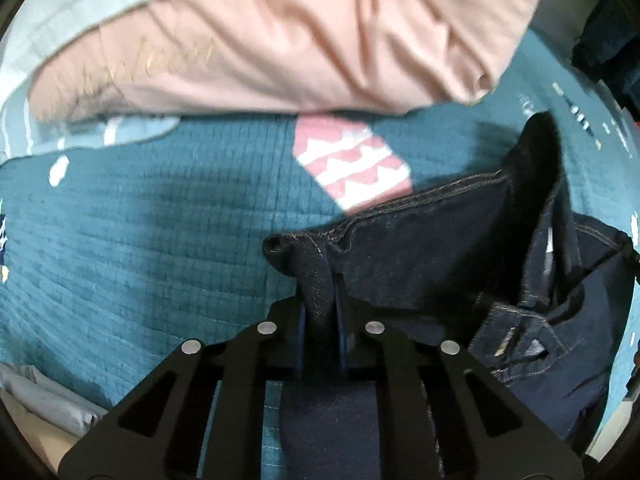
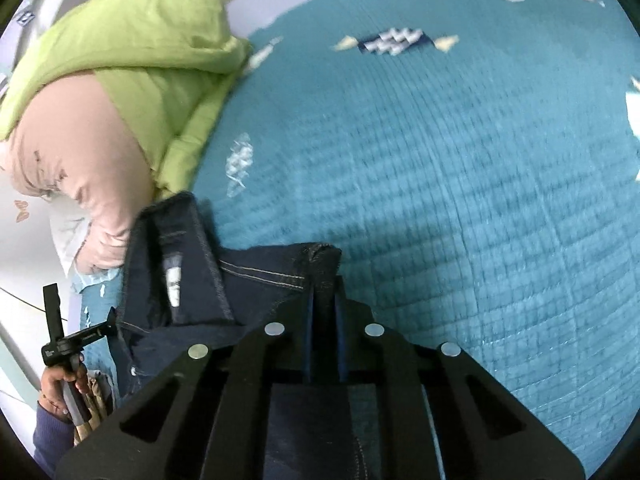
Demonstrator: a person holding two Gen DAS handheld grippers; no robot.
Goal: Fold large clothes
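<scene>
A pair of dark blue jeans [image 1: 440, 248] hangs between my two grippers above a teal quilted bedspread [image 1: 140, 240]. My left gripper [image 1: 320, 304] is shut on a corner of the jeans' waistband, and the denim bunches to its right. My right gripper [image 2: 324, 300] is shut on another waistband corner of the jeans [image 2: 192, 280], which sag to its left with a white label showing. The other gripper and the hand holding it [image 2: 64, 360] show at the lower left of the right wrist view.
A pink pillow [image 1: 300, 48] lies along the far edge of the bedspread. A green quilt [image 2: 152, 60] is piled on the pink pillow [image 2: 68, 148] at the left. The teal bedspread [image 2: 460, 180] stretches ahead and to the right.
</scene>
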